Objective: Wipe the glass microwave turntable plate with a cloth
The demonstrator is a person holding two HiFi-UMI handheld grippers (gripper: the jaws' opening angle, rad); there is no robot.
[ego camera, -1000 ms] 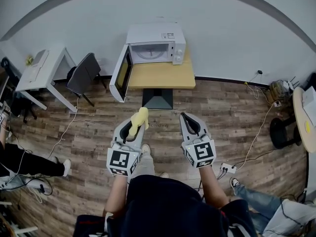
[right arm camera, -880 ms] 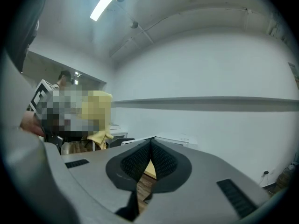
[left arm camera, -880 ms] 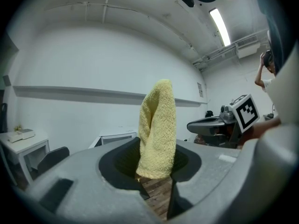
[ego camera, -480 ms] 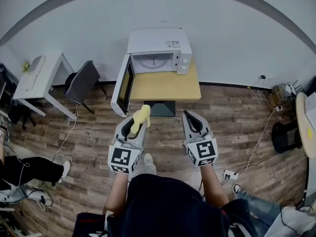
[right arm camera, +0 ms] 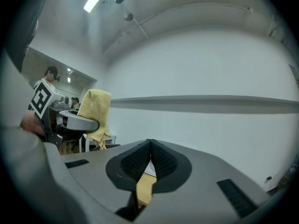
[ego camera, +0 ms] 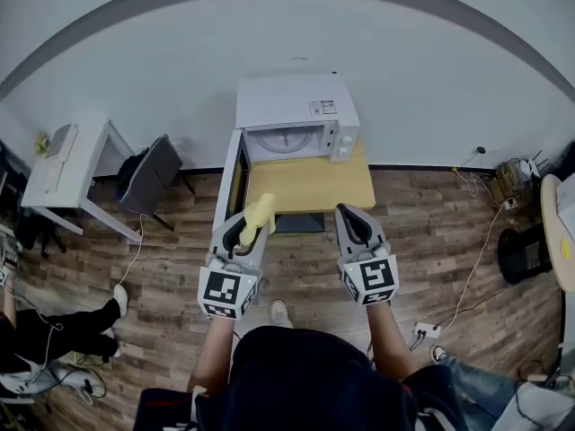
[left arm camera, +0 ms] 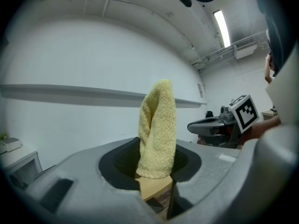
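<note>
A white microwave [ego camera: 292, 119] stands on a small wooden table [ego camera: 310, 187] against the wall, its door [ego camera: 232, 187] swung open to the left. Inside it lies the round glass turntable plate [ego camera: 285, 139]. My left gripper [ego camera: 250, 225] is shut on a yellow cloth [ego camera: 258, 217], which stands up from its jaws [left arm camera: 156, 132]. It hovers at the table's near left corner. My right gripper [ego camera: 350, 219] is shut with nothing in it, its pads [right arm camera: 150, 158] pressed together, at the table's near right edge. The cloth [right arm camera: 96, 113] also shows at the left of the right gripper view.
A grey desk [ego camera: 67, 164] and a dark chair [ego camera: 148, 173] stand to the left. Cables and a power strip [ego camera: 427, 332] lie on the wood floor at the right. A seated person's legs [ego camera: 45, 326] reach in at the far left. A round table edge [ego camera: 557, 232] shows at the right.
Both grippers have moved forward together toward the microwave table, from over the open floor to its near edge. The cloth stays in the left gripper.
</note>
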